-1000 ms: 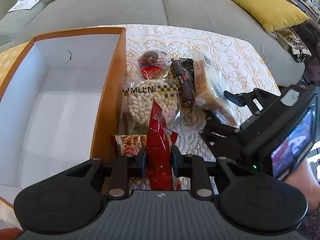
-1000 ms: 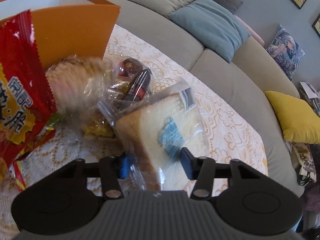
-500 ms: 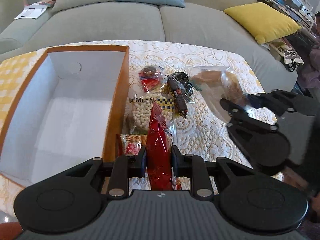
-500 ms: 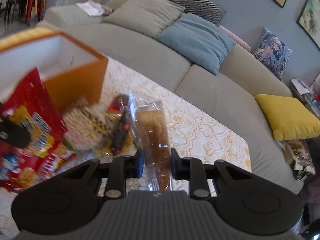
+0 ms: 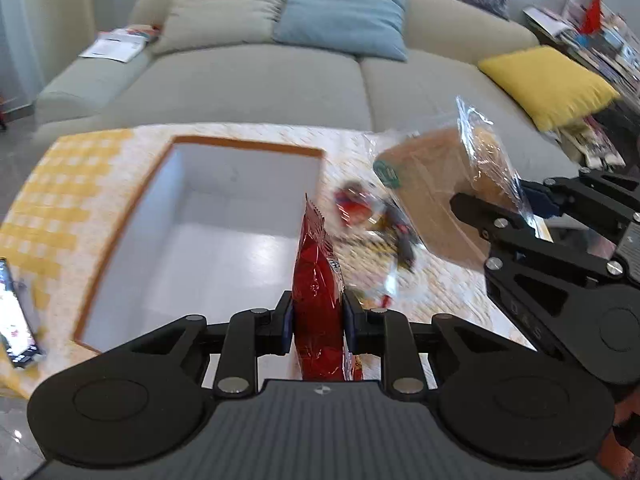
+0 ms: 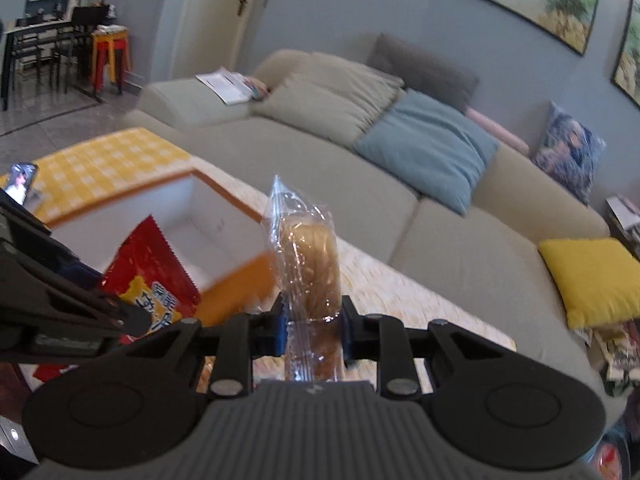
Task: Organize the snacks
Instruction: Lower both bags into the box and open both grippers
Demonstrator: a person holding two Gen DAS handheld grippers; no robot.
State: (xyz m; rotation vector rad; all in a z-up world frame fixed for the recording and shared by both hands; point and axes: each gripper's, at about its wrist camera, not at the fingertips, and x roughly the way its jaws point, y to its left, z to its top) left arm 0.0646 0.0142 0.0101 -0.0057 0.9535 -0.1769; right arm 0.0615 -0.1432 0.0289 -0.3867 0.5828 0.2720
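My left gripper (image 5: 316,322) is shut on a red snack bag (image 5: 318,280) and holds it high above the right edge of the orange box (image 5: 248,146), whose white inside is empty. My right gripper (image 6: 312,326) is shut on a clear-wrapped slice of bread (image 6: 310,264) and holds it up in the air. In the left wrist view the bread (image 5: 440,196) and the right gripper (image 5: 520,212) hang to the right of the box. The red bag (image 6: 154,276) shows at left in the right wrist view.
Other snacks (image 5: 372,216) lie blurred on the lace tablecloth (image 5: 440,292) right of the box. A phone (image 5: 18,316) lies on the yellow checked cloth at left. A grey sofa (image 5: 260,76) with blue and yellow cushions runs behind the table.
Both grippers have risen well above the table with their loads. The right gripper closed on the bread and lifted it off the table. The view now looks down into the box.
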